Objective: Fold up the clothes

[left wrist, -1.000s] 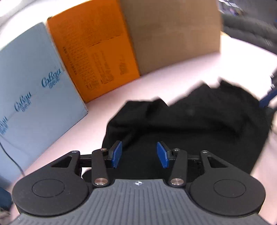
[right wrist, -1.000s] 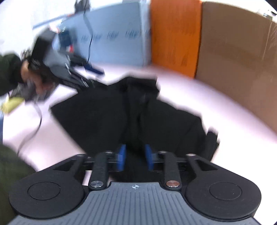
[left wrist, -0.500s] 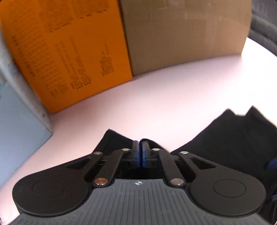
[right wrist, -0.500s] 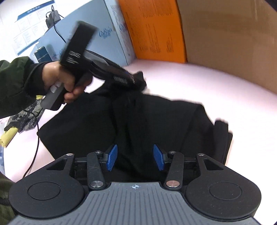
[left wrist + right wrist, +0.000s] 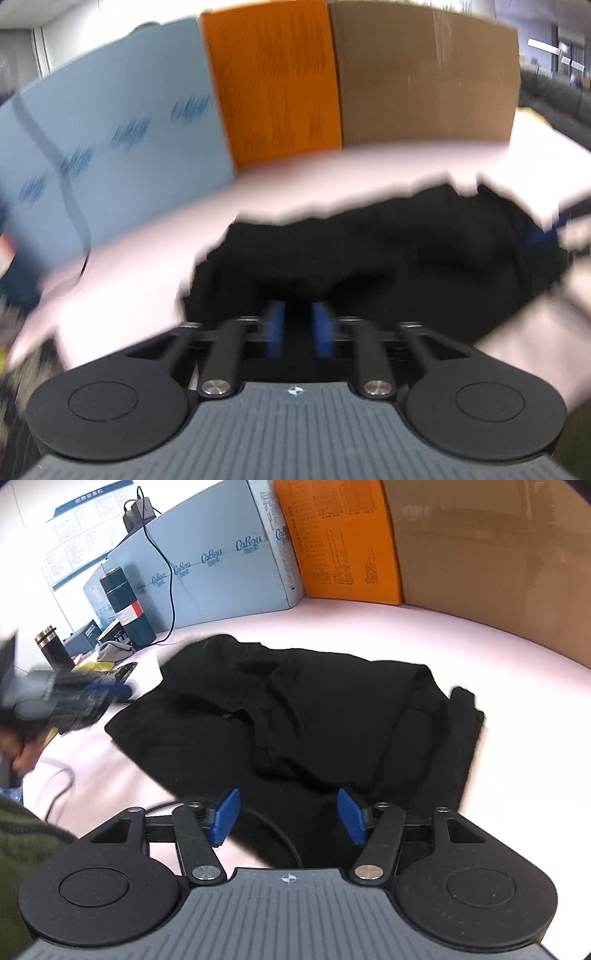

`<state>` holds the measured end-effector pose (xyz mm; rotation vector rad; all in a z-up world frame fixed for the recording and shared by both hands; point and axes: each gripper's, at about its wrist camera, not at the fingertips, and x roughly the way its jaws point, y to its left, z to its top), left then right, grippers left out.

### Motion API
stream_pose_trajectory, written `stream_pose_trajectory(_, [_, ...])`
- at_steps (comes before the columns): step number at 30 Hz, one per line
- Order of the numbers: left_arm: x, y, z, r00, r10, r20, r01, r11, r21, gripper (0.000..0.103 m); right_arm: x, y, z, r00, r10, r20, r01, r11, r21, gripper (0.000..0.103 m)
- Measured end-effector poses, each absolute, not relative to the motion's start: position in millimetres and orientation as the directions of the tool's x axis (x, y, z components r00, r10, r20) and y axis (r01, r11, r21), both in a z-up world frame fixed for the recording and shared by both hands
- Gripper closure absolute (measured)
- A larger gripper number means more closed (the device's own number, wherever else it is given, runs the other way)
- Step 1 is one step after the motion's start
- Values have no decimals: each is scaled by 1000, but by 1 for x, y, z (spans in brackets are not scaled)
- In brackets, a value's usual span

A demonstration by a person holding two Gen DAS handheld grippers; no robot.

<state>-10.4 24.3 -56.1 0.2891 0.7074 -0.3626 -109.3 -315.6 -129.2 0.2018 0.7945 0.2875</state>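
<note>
Pale table (image 5: pixel 369 635), crumpled black garment (image 5: pixel 314 716)

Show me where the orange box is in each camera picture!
Left wrist view: the orange box stands at top centre, between the light blue box and the brown cardboard box.
Right wrist view: the orange box is at the top, right of centre, between the same two boxes.
Shared landmark: the black garment lying on the table in front of the boxes.
</note>
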Motion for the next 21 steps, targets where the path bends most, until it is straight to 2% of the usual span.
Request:
stream_pose_trajectory(1, [-18, 34, -58, 696, -213, -686, 396, 911, 119, 44, -113, -318, -128, 666, 322, -673, -167, 943, 287, 44])
stream_pose_trajectory(3, [-26, 50, -59, 690, -205, -695, 342, 938, 63, 39, -118, -324, -127, 669, 310, -675, -139, 945, 297, 41])
stream_pose_trajectory(5, [-18, 59, -58, 697, -212, -685, 275, 961, -18, 27, -121, -330, -127, 676, 302, -672, -104, 942, 318, 41])
stream_pose_trajectory(7, [-4, 61, -56, 718, -227, -658, 218, 971, -97, 21, -122, -337, -126, 694, 304, -653, -68, 930, 361, 40])
stream_pose_trajectory(10, [26, 55, -59, 730, -248, -637, 184, 969, -167, 20, -118, -346, -127, 726, 315, -611, -13, 895, 445, 35])
stream_pose_trajectory(15, [73, 37, -77, 709, -252, -659, 199, 967, -156, 23, -111, -356, -134, 768, 291, -571, 111, 817, 566, 35])
stream_pose_trajectory(16, [78, 35, -80, 701, -257, -665, 212, 966, -150, 27, -109, -356, -134, 775, 291, -561, 115, 808, 578, 35])
stream_pose_trajectory(18, [86, 30, -85, 689, -259, -677, 231, 964, -134, 47, -101, -353, -136, 777, 277, -565, 112, 823, 558, 35])
stream_pose_trajectory(20, [90, 28, -90, 672, -254, -696, 232, 964, -128, 91, -92, -351, -141, 772, 270, -575, 103, 840, 532, 35])
stream_pose_trajectory(21, [92, 27, -92, 665, -254, -703, 229, 964, -132, 98, -86, -349, -146, 763, 270, -588, 103, 846, 523, 37])
